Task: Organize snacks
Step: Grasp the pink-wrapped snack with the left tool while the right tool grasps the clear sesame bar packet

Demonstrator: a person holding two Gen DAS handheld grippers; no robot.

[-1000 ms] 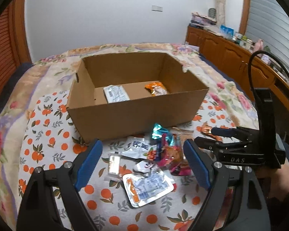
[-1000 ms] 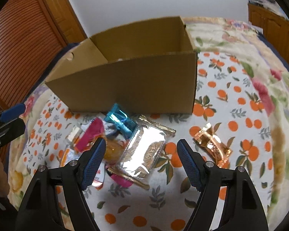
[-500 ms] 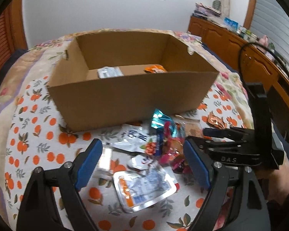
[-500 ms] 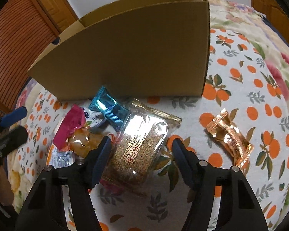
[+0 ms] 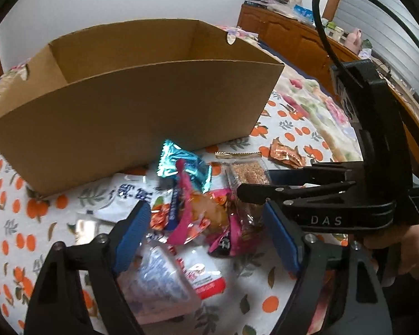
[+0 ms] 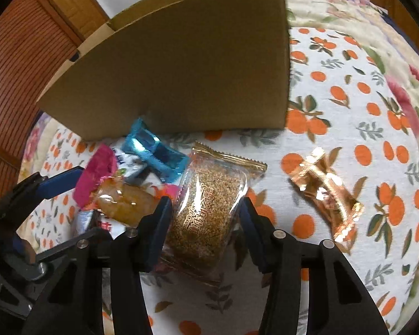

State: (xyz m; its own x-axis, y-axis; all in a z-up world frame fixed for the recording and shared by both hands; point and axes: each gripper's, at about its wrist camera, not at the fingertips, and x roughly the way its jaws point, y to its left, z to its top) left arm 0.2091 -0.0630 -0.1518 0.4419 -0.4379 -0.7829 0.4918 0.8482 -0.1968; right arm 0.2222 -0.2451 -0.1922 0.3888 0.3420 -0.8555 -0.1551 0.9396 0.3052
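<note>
A brown cardboard box stands on the bed, its inside hidden. In front of it lies a pile of snacks. My right gripper is low over a clear sesame-bar pack. Its jaws are closing with the pack between them, the pads at its edges. My left gripper hovers over a pink-wrapped pastry. Its jaws stand wide and are closing slightly, touching nothing. A teal wrapper lies by the box wall.
A copper foil snack lies alone to the right on the orange-print bedspread. A white pouch and a clear red-labelled packet lie under my left gripper. A wooden dresser stands far right.
Both grippers have sunk toward the snack pile, so the box's inside has dropped out of sight. The right jaws have narrowed around the sesame pack.
</note>
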